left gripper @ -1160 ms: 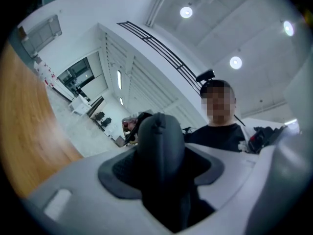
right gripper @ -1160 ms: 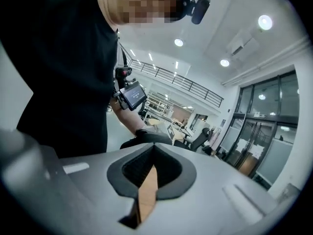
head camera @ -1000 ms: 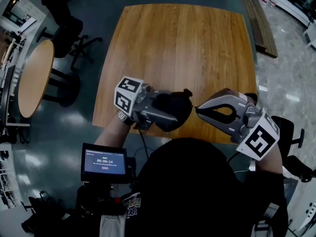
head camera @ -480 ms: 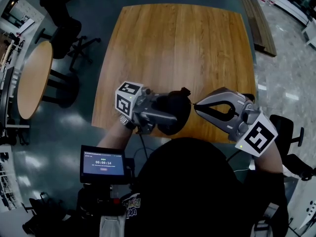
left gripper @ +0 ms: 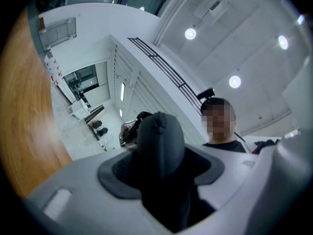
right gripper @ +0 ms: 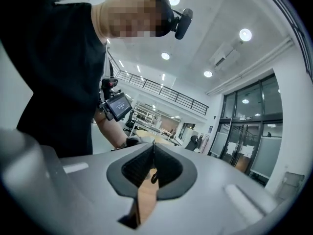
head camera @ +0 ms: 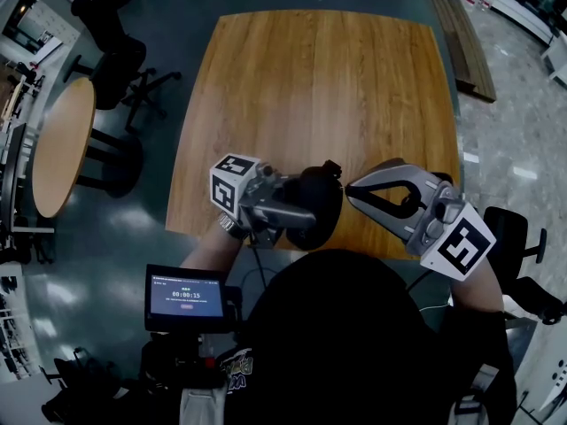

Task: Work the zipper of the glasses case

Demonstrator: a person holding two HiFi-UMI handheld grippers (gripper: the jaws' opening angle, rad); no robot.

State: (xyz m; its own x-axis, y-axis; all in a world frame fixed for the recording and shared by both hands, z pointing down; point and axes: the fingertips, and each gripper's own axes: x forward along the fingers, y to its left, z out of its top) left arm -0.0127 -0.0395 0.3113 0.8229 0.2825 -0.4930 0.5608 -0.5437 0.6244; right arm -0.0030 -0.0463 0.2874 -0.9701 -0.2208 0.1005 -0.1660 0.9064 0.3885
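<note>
The left tool (left gripper: 159,131) holds the dark glasses case (head camera: 316,204) between its jaws. The jaws stand wide and their pads press on both sides of the case. In the head view the case is a little below the middle of the frame, over the near edge of the wooden counter (head camera: 319,87).

The right tool (head camera: 348,187) comes in from the right of the frame, and its tip is just beside the right end of the case. Its jaws are almost fully closed and meet at the tip. In the right gripper view a small dark zipper pull (right gripper: 154,177) is caught between the pads.

Compared with one second ago, the left tool and the case have shifted slightly to the right and down in the head view, and the marker cube (head camera: 234,184) on the left tool shows more of its top face. The right tool has rolled a little and its tip sits a bit higher and further left, so the two tools are closer together. The case is in the same grip as before.
</note>
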